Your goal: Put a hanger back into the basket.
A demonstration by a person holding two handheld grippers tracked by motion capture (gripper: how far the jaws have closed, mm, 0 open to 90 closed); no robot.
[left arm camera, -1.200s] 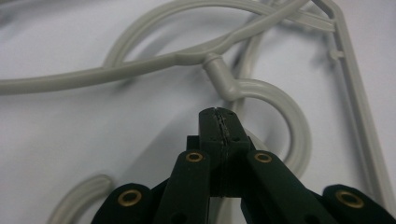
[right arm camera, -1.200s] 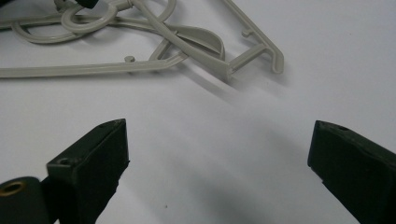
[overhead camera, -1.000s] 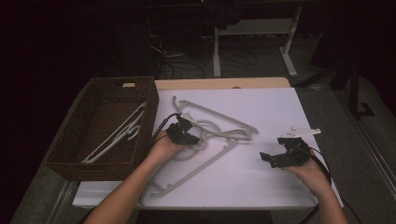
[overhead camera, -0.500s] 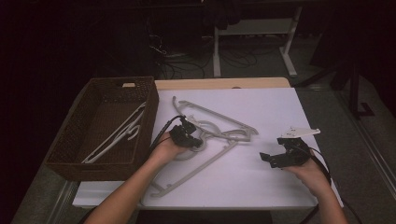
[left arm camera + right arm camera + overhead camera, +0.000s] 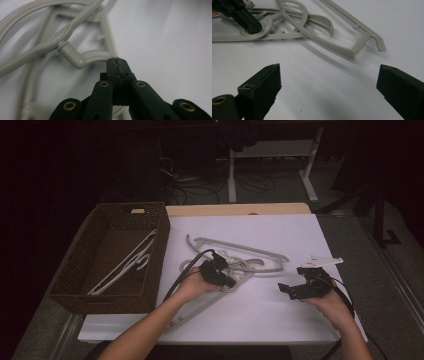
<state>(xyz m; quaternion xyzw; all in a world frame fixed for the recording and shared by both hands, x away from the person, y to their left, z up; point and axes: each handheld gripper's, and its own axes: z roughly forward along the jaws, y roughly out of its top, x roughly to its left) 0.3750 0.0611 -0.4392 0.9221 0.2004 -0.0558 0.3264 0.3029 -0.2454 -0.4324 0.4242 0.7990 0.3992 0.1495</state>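
Dragged rightward, left claw (image 5: 117, 65) pinches hanger (image 5: 210, 302) hook; body runs toward near-left; right claw (image 5: 328, 82) gapes.

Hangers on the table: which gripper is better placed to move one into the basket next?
Left. The left gripper is shut on a hanger's hook and sits nearer the basket. The right gripper is open over bare table, away from the hangers.

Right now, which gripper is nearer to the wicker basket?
Left. The left gripper is among the hangers, beside the basket; the right gripper is across the table.
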